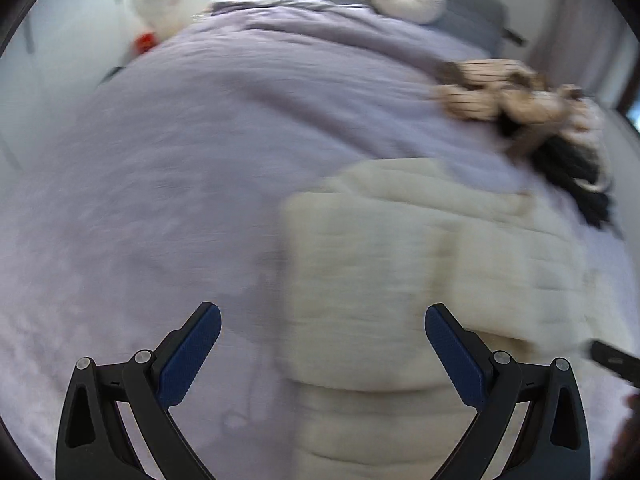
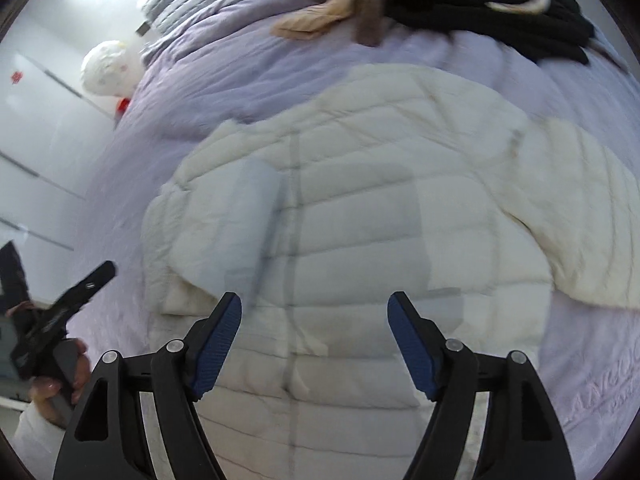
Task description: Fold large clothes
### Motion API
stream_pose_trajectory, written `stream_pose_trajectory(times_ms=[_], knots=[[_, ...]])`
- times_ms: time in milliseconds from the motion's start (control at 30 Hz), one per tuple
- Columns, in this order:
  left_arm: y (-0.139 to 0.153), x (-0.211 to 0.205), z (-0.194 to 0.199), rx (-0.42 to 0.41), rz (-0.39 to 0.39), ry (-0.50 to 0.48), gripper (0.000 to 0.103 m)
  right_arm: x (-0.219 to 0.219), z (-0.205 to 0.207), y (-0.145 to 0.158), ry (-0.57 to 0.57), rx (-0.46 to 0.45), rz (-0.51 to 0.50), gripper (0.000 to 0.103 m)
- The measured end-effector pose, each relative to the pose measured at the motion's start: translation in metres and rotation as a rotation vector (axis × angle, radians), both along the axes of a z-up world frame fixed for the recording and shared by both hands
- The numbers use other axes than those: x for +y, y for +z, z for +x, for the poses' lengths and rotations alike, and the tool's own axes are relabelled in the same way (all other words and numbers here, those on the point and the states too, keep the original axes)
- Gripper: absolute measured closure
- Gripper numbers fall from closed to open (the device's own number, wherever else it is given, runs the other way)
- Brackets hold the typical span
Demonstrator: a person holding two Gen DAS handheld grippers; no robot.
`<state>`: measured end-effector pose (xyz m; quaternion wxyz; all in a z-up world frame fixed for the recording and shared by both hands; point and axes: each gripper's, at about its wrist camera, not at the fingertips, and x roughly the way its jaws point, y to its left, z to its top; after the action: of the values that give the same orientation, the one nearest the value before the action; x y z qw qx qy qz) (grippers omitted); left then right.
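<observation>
We see a puffy white jacket [image 2: 360,216] lying flat on the purple bed cover [image 1: 160,200]. Our right tongs [image 2: 314,340] hang over its middle, spread wide with nothing in them. Our left tongs [image 1: 322,356] are spread wide and empty too, over the jacket's edge. A heap of tan and black clothes [image 2: 440,4] sits farther up the bed

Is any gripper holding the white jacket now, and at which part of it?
No. The left gripper and right gripper are open and empty above the white jacket.
</observation>
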<state>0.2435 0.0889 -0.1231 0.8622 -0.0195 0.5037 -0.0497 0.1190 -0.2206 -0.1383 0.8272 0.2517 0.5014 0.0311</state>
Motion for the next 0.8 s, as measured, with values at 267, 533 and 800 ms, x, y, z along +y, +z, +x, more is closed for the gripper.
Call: stream_pose_trajectory(times_ms=[267, 533, 800], knots=[[-0.044, 0.017, 0.009, 0.074, 0.041, 0.044, 0.001, 0.122, 0.024, 0.019, 0.331, -0.16, -0.533, 0.025], [-0.074, -0.004, 0.012, 0.107, 0.132, 0.013, 0.001, 0.148, 0.066, 0.002, 0.318, -0.167, -0.824, 0.1], [-0.076, -0.003, 0.018, 0.116, 0.13, -0.001, 0.001, -0.003, 0.044, -0.016, -0.164, -0.054, 0.035, 0.097]])
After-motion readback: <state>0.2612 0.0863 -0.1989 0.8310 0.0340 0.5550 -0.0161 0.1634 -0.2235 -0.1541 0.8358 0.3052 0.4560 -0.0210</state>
